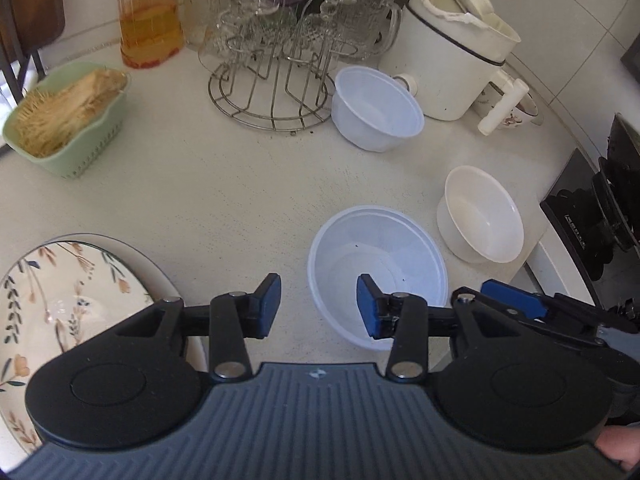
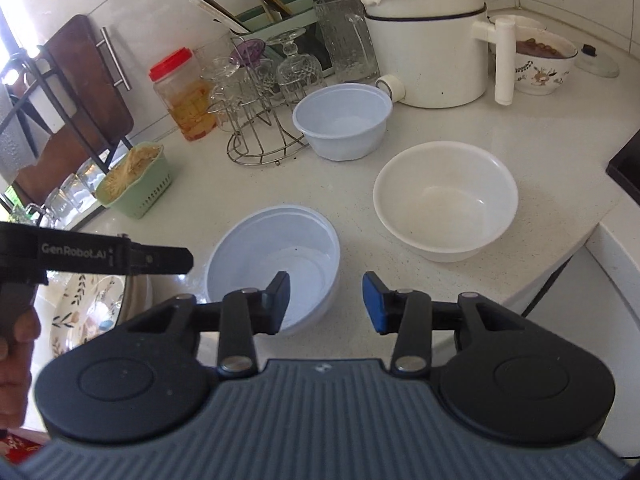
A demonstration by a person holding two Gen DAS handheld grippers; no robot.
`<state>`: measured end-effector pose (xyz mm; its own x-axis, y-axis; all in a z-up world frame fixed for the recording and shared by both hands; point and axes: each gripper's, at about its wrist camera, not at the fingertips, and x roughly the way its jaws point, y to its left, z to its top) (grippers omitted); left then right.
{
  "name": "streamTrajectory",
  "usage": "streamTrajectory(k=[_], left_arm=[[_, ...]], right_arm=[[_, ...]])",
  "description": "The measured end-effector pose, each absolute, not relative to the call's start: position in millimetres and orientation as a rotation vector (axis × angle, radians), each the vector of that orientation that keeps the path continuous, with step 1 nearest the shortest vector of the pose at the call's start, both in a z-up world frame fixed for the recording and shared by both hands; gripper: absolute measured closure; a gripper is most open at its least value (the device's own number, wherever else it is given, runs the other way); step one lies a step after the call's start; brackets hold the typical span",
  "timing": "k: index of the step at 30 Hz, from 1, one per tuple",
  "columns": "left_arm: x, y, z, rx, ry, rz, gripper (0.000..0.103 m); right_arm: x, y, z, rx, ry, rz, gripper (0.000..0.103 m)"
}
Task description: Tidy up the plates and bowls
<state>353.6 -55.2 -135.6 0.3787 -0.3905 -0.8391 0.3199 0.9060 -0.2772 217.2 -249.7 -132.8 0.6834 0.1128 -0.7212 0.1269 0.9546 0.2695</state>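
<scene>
Fingers of left gripper [image 1: 319,305] stand wide apart w/ nothing between the blue pads; its right-hand pad sits over the near rim of the translucent bowl [image 1: 378,258], contact cannot be told. Right gripper [image 2: 326,303] likewise spread wide, holding nothing; its left-hand pad overlaps the near-right rim of the same bowl [image 2: 272,264], contact again unclear. Landmark for all positions: this translucent bowl, upright on the pale countertop [image 1: 224,184], appears to be two nested pieces by the doubled rim. White ceramic bowl [image 2: 445,199] stands upright just right of it, apart, not touching. Second translucent plastic bowl [image 2: 343,120] sits behind it, well apart, close against the wire glass rack [image 1: 272,80] and near the spout of the white pot [image 2: 430,36]. Floral plate [image 1: 48,312] lies left of the landmark bowl at the counter's near edge, partly hidden by the left gripper body. Green basket [image 1: 68,120] w/ straw-coloured sticks is far left and behind. Red-lidded jar [image 2: 182,94] w/ amber liquid stands behind-left, beside the rack. Patterned bowl [image 2: 546,62] w/ dark contents sits far behind-right, past the pot's handle. Glass lid [image 2: 596,60] lies right of that bowl.
</scene>
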Motion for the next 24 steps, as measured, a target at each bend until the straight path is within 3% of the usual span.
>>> streamTrajectory(k=[4, 5, 12, 24], left_arm=[[364.0, -58.5, -144.8, -0.129, 1.118, -0.439, 0.057], [366.6, -60.5, -148.4, -0.125, 1.131, -0.431, 0.061], [373.3, -63.5, -164.2, -0.140, 1.182, -0.413, 0.068], [380.5, -64.3, -151.9, -0.148, 1.167, -0.425, 0.068]], right_arm=[[231.8, -252.4, -136.0, 0.289, 0.830, 0.018, 0.061], [235.0, -252.8, -136.9, 0.278, 0.835, 0.013, 0.063], [247.9, -255.5, -146.0, 0.262, 0.866, 0.042, 0.081], [257.5, -253.8, -140.8, 0.258, 0.859, 0.096, 0.081]])
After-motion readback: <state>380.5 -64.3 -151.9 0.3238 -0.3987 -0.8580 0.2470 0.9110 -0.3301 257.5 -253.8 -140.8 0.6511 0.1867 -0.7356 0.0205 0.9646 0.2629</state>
